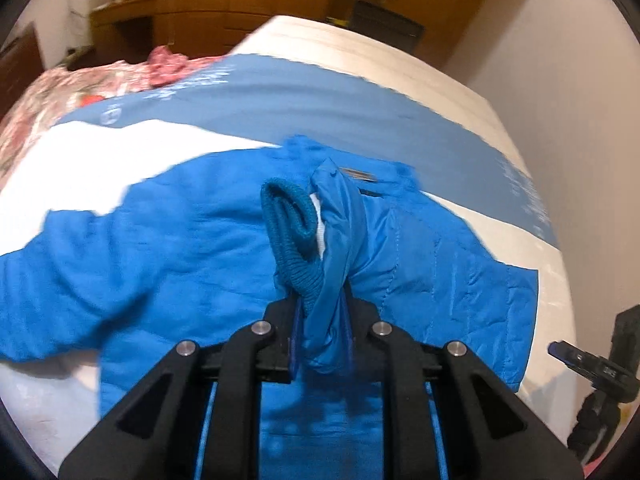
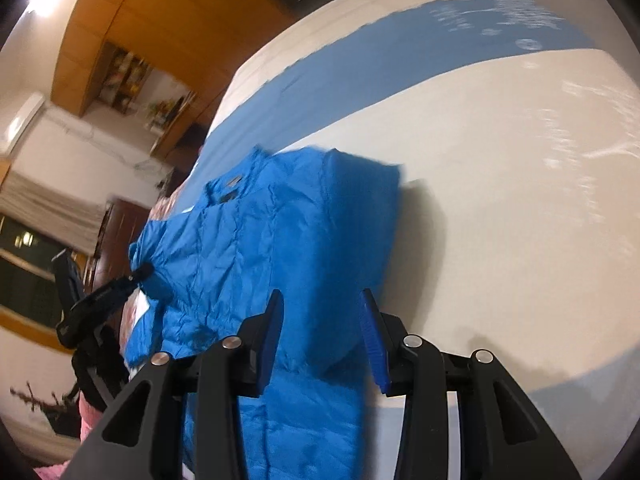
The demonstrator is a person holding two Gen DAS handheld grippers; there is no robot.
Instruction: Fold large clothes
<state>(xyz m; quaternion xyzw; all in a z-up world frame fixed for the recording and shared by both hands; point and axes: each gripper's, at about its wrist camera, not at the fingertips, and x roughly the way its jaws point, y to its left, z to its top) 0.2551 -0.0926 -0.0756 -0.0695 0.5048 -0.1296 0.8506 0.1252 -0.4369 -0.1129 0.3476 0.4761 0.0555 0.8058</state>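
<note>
We are at the sleeve fold. Our left gripper (image 1: 322, 316) is clamped tight on the ribbed knit cuff (image 1: 292, 232) and slick shell of a sleeve. The blue quilted jacket (image 1: 168, 240) lies spread on the bed (image 1: 400, 60), over its cream and blue sheet. Our right gripper (image 2: 322, 336) hovers partly open over the jacket's hem edge (image 2: 312, 360), gripping nothing. Next, we judge, the sleeve must be carried across the puffy, crinkled body and laid flat.
</note>
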